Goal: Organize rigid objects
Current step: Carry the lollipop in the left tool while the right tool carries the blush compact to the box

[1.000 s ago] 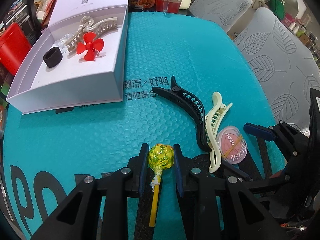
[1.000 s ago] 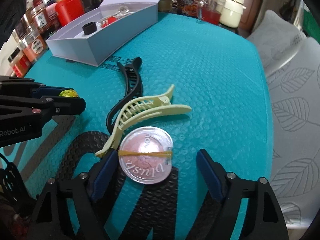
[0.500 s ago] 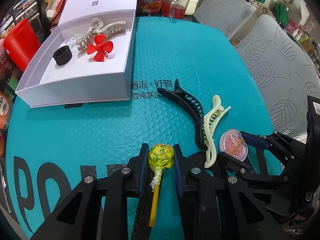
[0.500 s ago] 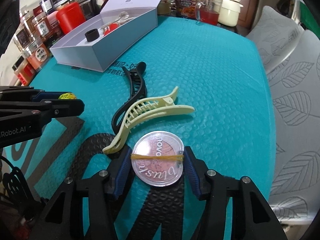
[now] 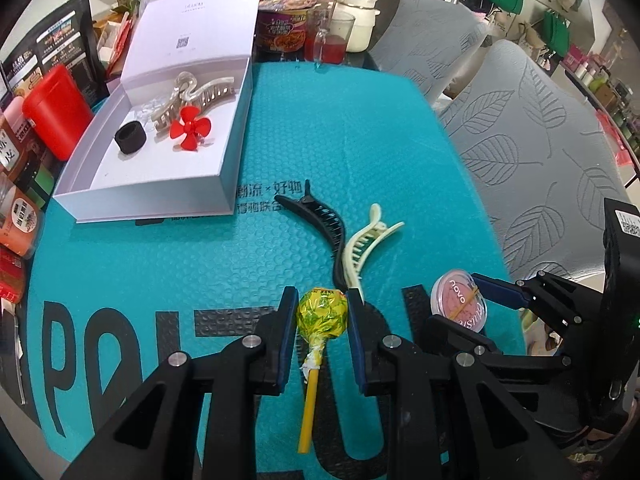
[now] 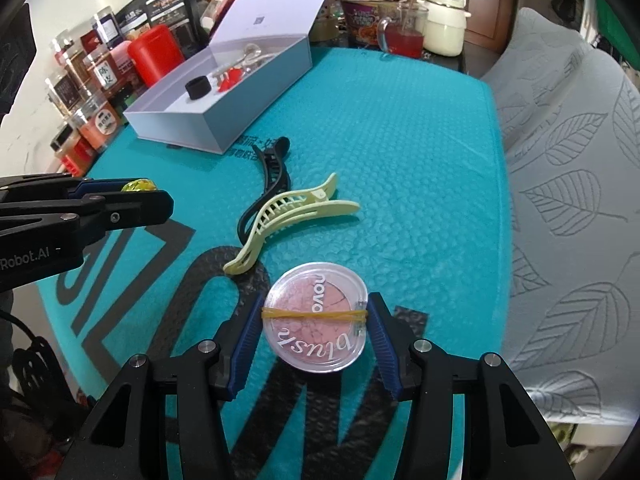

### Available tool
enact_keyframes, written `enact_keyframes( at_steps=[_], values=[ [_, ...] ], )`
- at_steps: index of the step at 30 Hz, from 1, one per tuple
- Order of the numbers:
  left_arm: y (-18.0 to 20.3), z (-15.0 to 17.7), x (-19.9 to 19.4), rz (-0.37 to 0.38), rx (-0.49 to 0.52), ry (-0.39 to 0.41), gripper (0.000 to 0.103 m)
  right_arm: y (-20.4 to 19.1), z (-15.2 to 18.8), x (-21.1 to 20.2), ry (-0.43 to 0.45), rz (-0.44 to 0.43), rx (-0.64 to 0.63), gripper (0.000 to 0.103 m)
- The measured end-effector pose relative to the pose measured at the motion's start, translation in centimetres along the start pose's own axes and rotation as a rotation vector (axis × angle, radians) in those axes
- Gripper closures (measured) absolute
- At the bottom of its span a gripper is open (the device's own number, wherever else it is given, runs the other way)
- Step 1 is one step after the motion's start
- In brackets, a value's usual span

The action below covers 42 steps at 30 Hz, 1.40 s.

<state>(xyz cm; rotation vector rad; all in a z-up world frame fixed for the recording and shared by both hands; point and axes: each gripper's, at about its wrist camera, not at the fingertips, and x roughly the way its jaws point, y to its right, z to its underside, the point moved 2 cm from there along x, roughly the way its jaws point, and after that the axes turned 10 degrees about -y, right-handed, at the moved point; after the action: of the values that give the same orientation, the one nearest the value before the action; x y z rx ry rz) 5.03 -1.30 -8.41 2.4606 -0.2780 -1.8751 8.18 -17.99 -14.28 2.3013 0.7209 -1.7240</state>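
My left gripper (image 5: 322, 314) is shut on a yellow-wrapped lollipop (image 5: 322, 312), held off the teal mat with its stick hanging toward the camera. My right gripper (image 6: 316, 320) is shut on a round pink blush compact (image 6: 316, 316) bound by a yellow rubber band, also lifted. That compact (image 5: 459, 306) shows at the right of the left wrist view. A black hair clip (image 5: 320, 216) and a cream hair clip (image 5: 362, 248) lie together on the mat beyond both grippers. The open white box (image 5: 224, 160) stands at the far left, holding a red propeller (image 5: 188, 128), a black ring (image 5: 130, 138) and a beige claw clip (image 5: 196, 92).
Red canister (image 5: 56, 110) and jars crowd the table's left edge. A noodle cup (image 5: 282, 30), glass of red drink (image 5: 330, 36) and white kettle (image 5: 356, 12) stand at the far end. Grey leaf-patterned chairs (image 6: 568, 184) line the right side.
The right gripper closed on the blush compact and lifted it. Both grippers rose off the mat with their objects; the clips and the box now look farther away.
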Motion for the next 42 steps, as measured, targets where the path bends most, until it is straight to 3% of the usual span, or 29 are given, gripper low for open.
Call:
enact_keyframes(
  at_steps=[23,42],
  values=[
    [4.1,3.2,-8.4,-0.047,-0.054,0.154,0.079,-0.9,2.0,-9.6,0.115,-0.079,-0.147,0.052],
    [0.2,4.7,-10.8,-0.033,-0.005,0.153,0.079,-5.8,1.7,-11.5,0.099,-0.096,-0.136,0.052]
  ],
)
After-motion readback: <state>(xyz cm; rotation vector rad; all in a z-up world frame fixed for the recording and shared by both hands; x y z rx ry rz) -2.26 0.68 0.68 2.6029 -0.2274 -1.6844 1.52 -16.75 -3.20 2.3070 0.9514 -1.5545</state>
